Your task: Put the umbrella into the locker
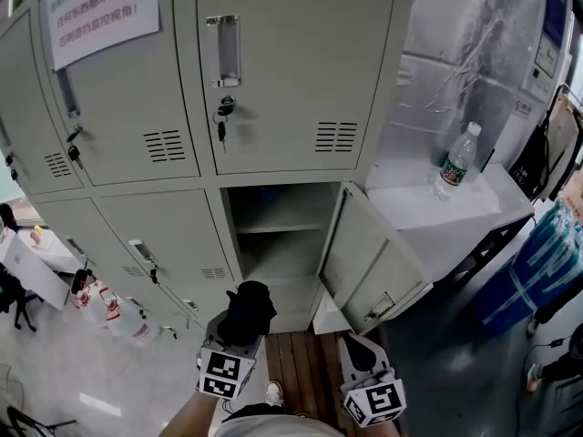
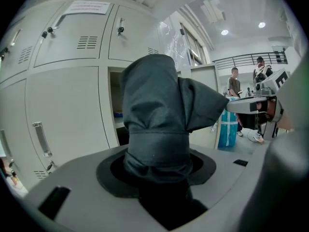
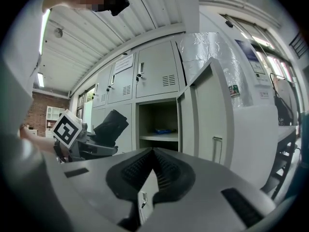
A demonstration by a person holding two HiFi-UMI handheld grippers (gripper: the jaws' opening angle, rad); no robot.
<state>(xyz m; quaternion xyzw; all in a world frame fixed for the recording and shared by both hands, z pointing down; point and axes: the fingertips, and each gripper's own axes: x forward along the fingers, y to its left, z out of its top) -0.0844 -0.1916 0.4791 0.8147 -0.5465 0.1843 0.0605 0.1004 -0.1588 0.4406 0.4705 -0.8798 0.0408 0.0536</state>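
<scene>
1. Currently my left gripper [image 2: 157, 168] has its jaws clamped on the folded dark umbrella [image 2: 159, 105]. The bundle stands up out of the grip and fills most of the left gripper view.
2. On my right gripper [image 3: 154, 154] the ribbed pads meet at their tips, with nothing caught between them.
3. From the head view, the left gripper [image 1: 239, 333] carries the umbrella [image 1: 248, 309] just in front of the locker [image 1: 291, 80]. The umbrella is outside the cabinet, level with the lower part of the open compartment [image 1: 282, 244].
4. My right gripper [image 1: 361, 351] sits beside the left one, just below the swung-out door [image 1: 364, 253], touching neither door nor umbrella.
5. Inside the compartment I see one shelf [image 3: 159, 137] with a small blue item [image 3: 160, 130] lying on it; I cannot tell what it is.
6. Farther out, keys [image 1: 221, 121] hang from the closed door above, and a paper notice [image 1: 102, 7] is stuck to the upper left door.
7. A plastic bottle [image 1: 455, 162] stands on the white ledge [image 1: 474, 209] to the right of the locker.
8. Two people [image 2: 234, 83] stand well back in the room.
</scene>
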